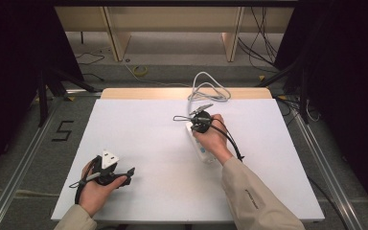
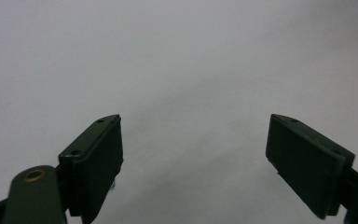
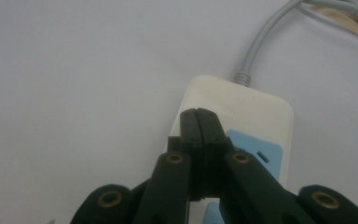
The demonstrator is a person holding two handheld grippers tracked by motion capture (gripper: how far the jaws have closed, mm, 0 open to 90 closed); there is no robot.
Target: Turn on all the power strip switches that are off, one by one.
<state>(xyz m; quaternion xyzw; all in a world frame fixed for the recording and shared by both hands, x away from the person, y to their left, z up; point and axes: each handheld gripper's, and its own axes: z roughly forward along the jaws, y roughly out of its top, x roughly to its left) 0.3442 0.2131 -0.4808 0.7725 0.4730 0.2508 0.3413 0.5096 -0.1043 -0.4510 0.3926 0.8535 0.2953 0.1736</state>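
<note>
A white power strip (image 1: 203, 153) with blue socket panels (image 3: 257, 152) lies right of the table's middle, partly under the person's right hand. Its grey cable (image 1: 209, 91) runs from the far end to a loose coil at the table's back edge. My right gripper (image 1: 195, 127) hovers over the strip's cable end. In the right gripper view that gripper (image 3: 198, 112) is shut with nothing between its pads, and I cannot tell whether the tips touch the strip (image 3: 242, 105). My left gripper (image 1: 130, 173) rests at the near left. It (image 2: 196, 122) stands open over bare white surface.
The white table top (image 1: 143, 129) has a wooden strip (image 1: 139, 93) along its far edge. Metal rails (image 1: 316, 153) run along both sides. On the floor lie a "5" marking (image 1: 63, 130) at left and loose cables (image 1: 261, 43) behind the table.
</note>
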